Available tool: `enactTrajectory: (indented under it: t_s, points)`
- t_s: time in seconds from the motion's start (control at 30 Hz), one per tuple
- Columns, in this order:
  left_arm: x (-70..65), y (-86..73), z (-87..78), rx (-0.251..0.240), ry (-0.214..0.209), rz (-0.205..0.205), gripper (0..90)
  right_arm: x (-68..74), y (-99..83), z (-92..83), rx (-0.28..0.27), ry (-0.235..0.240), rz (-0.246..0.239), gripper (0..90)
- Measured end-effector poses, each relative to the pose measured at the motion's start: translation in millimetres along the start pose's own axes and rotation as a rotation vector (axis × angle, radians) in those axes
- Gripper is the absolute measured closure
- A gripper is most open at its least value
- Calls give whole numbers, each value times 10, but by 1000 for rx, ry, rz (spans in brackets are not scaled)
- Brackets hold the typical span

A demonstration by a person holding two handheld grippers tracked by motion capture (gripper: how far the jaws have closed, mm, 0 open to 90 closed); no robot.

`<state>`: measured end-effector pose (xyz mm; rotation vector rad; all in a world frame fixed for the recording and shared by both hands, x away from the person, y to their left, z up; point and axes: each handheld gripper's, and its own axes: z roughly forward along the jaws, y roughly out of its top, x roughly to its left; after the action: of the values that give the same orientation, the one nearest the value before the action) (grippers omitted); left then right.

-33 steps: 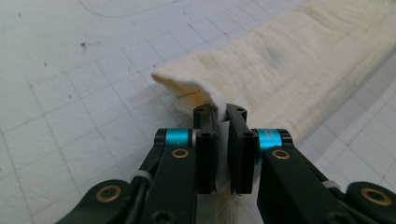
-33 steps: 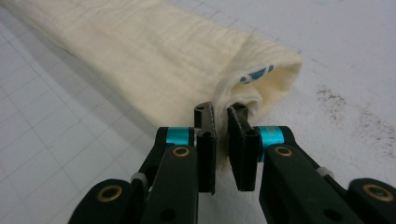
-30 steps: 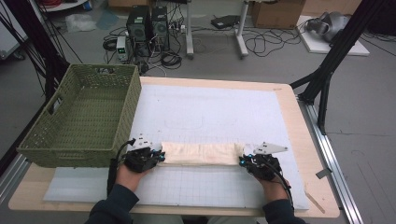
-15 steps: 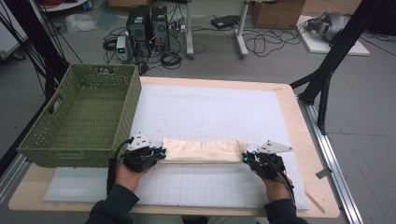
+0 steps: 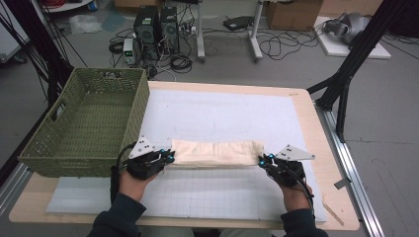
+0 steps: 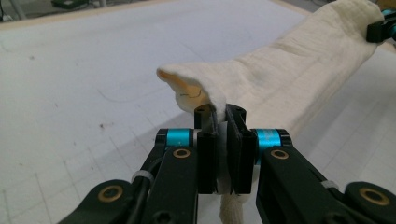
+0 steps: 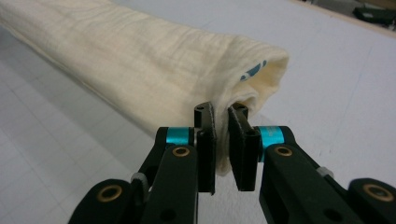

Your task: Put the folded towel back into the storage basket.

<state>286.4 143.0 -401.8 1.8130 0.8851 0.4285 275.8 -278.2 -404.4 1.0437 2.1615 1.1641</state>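
Cables, computer towers (image 5: pixel 157 24) and boxes clutter the grey floor behind a wooden table (image 5: pixel 309 128) covered by a white gridded mat (image 5: pixel 222 113). On it, stretched between the two grippers, is a cream cloth (image 5: pixel 215 152) folded into a long, narrow band. The left gripper (image 5: pixel 169 157) is clamped on the cloth's near corner at one end; in the left gripper view the fabric is squeezed between the black pads (image 6: pixel 208 149), a strip hangs down below them, and a folded corner curls up just beyond the tips. The right gripper (image 5: pixel 262 160) has closed on the opposite end; in the right gripper view the layered edge of the cloth (image 7: pixel 154 79) is pinched between its pads (image 7: pixel 205 144), with the open mouth of the fold just ahead of them and a bit of blue print showing inside. A green woven basket (image 5: pixel 84 123) stands just beyond and outward of the left gripper, at the table's edge, well apart from the right one. The person's dark sleeves (image 5: pixel 116 219) reach in from the near side.
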Motion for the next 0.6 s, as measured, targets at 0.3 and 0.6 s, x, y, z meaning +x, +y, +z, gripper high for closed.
enactTrajectory:
  t_s: [0.3,0.6]
  points:
    - [56,228,-193,-67,-2,6,835,-34,232,-97,-104,17,6,826]
    - [129,455,-441,-122,29,28,835,-50,639,-68,-185,35,-19,826]
